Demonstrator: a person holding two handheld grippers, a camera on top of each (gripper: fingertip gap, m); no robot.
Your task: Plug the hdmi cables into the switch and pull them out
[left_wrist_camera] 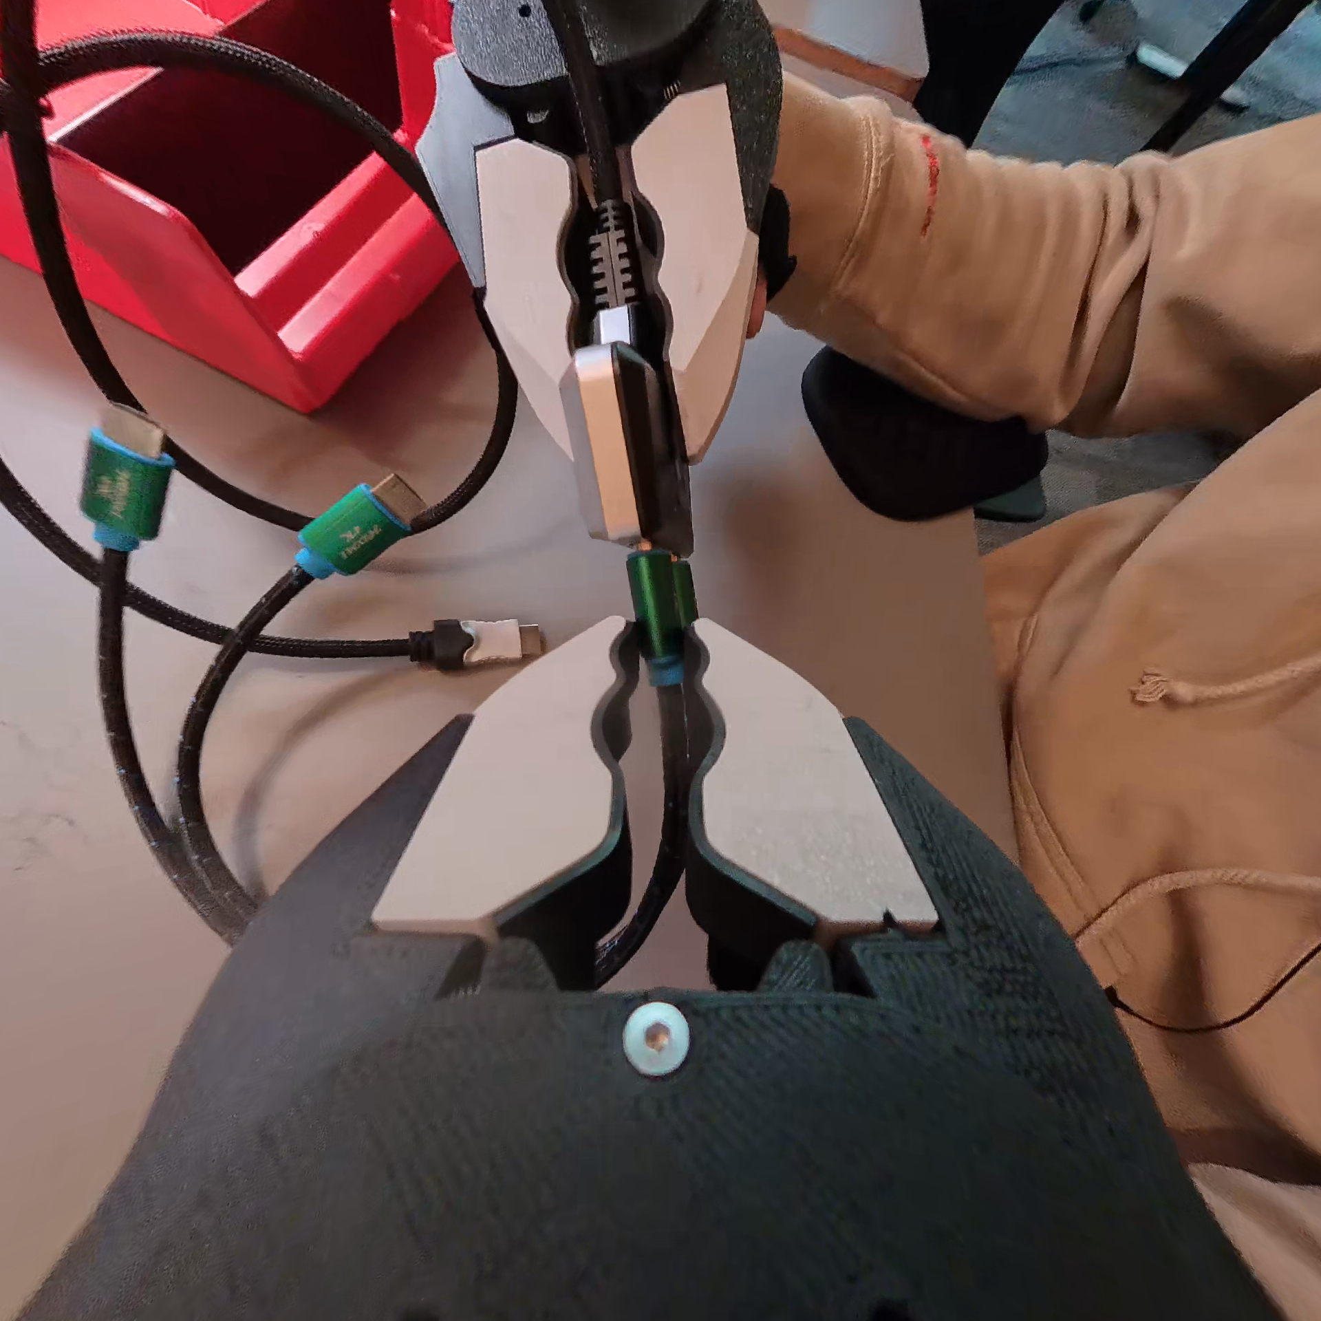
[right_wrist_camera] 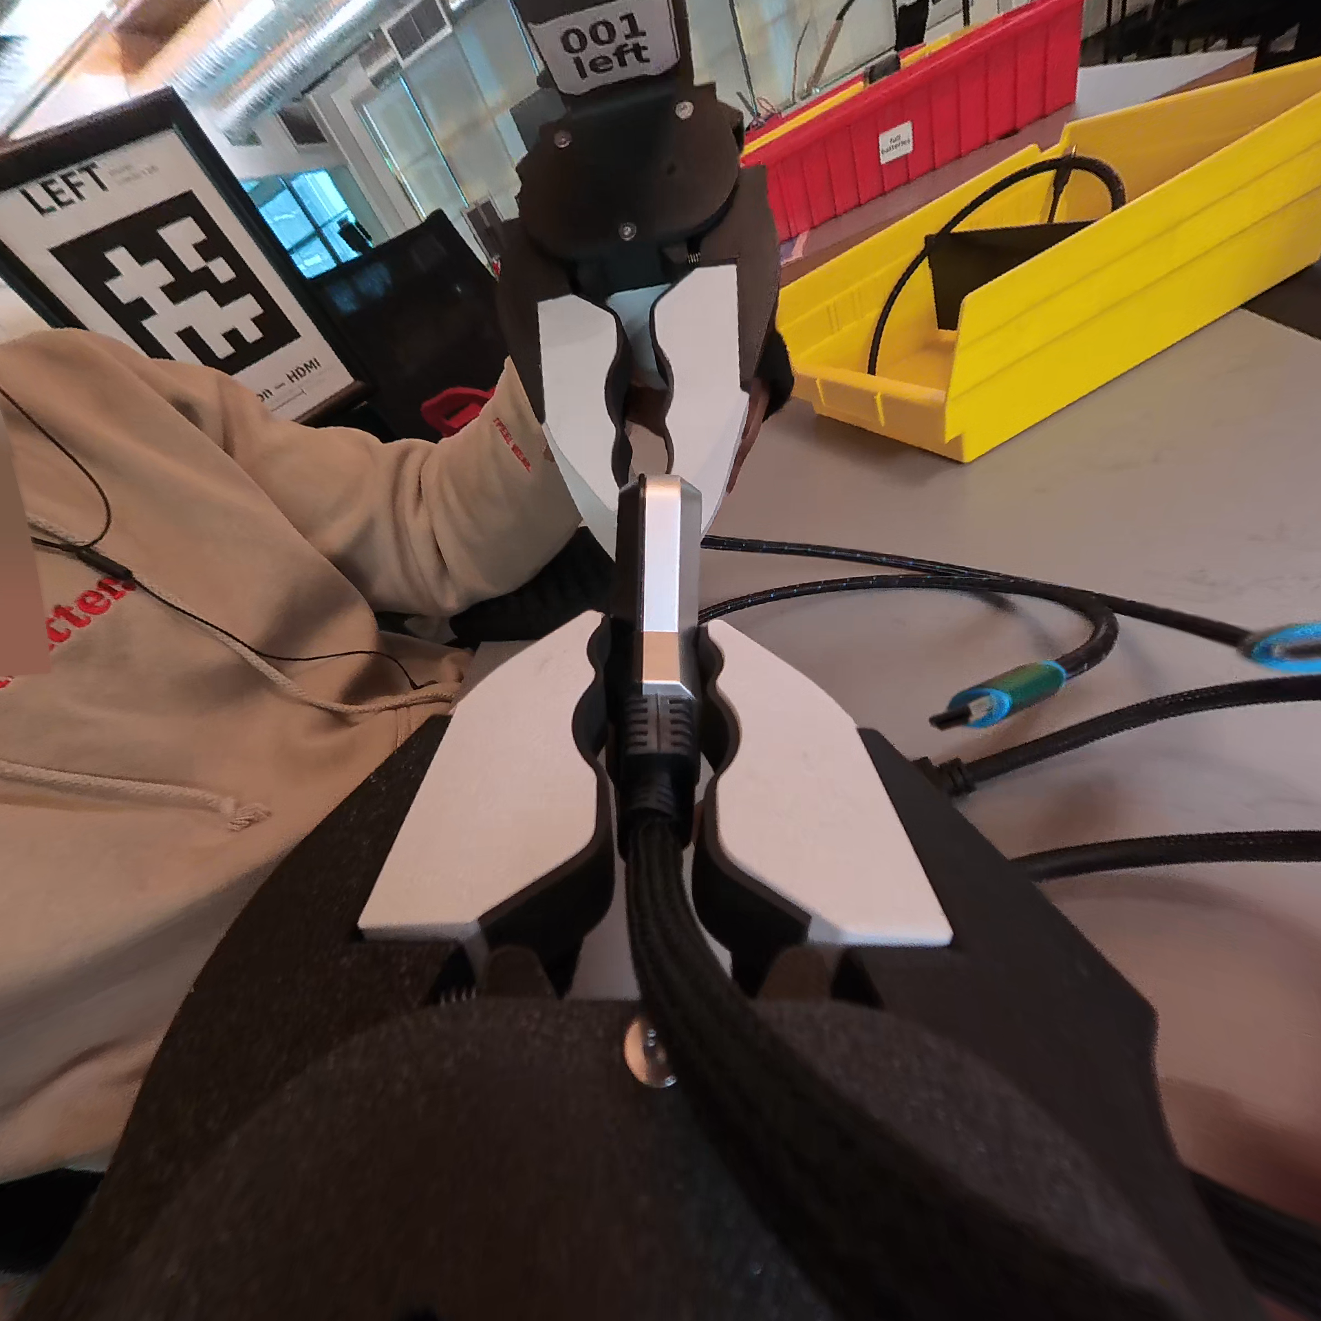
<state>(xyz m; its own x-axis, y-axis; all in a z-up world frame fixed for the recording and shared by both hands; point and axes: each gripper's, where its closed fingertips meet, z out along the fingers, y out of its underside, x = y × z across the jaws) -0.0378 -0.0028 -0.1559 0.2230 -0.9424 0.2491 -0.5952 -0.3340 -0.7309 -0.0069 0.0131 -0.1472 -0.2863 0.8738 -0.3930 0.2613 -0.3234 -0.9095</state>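
A silver and black HDMI switch [left_wrist_camera: 615, 443] is held above the table, end-on between both grippers. My right gripper [right_wrist_camera: 657, 625] is shut on the switch [right_wrist_camera: 661, 557] at its cable end, and its black braided lead [right_wrist_camera: 665, 893] runs back between the fingers. My left gripper [left_wrist_camera: 661, 629] is shut on a green HDMI plug [left_wrist_camera: 657, 607]. The plug's tip sits at the switch's near end, with only a thin sliver of metal showing between them. In the right wrist view the switch hides the green plug.
Two loose green plugs [left_wrist_camera: 125, 486] [left_wrist_camera: 357, 529] and a silver plug [left_wrist_camera: 493, 640] lie on the grey table at the left with coiled black cables. There is a red bin [left_wrist_camera: 214, 214] behind them, and a yellow bin [right_wrist_camera: 1072, 286] at the far right. A person's beige sleeve [left_wrist_camera: 1036, 271] is on the right. Tip to tip, the grippers are about 4 cm apart.
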